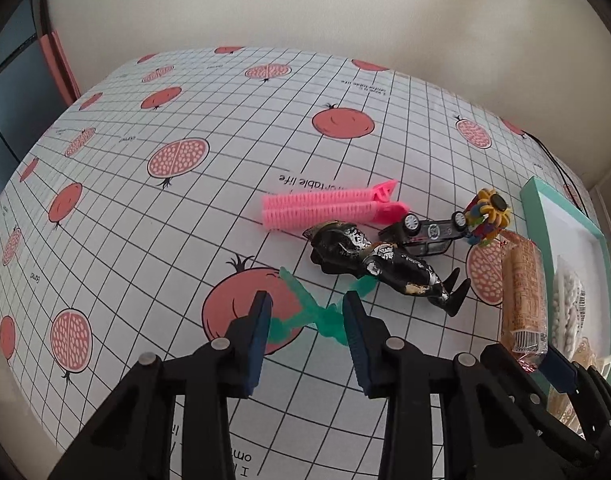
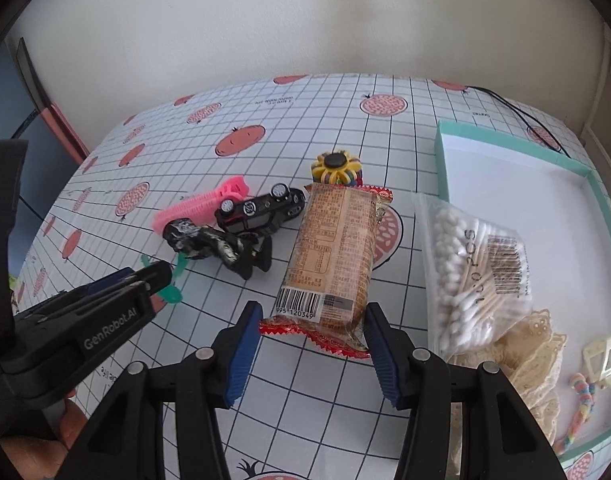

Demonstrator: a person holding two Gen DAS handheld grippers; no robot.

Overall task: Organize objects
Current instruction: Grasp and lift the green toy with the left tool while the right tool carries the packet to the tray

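My left gripper (image 1: 307, 316) is open, its fingers either side of a translucent green toy piece (image 1: 319, 318) lying on the cloth. Just beyond it lie a black figure (image 1: 385, 268), a pink comb-like clip (image 1: 329, 208), an overturned black toy car (image 1: 429, 232) and a colourful spinner (image 1: 485, 216). My right gripper (image 2: 312, 314) is open, with the near end of an orange snack packet (image 2: 333, 248) between its fingers. The packet (image 1: 521, 300) lies flat beside the teal tray (image 2: 513, 140). In the right wrist view the left gripper (image 2: 157, 278) reaches the green piece (image 2: 171, 294).
The tray holds a bag of cotton swabs (image 2: 473, 268), cream lace (image 2: 537, 352), a small cream frame (image 2: 605, 360) and a striped candy-coloured string (image 2: 581, 400). A black cable (image 2: 521, 114) runs behind the tray. The pomegranate-print tablecloth (image 1: 185, 100) stretches left and far.
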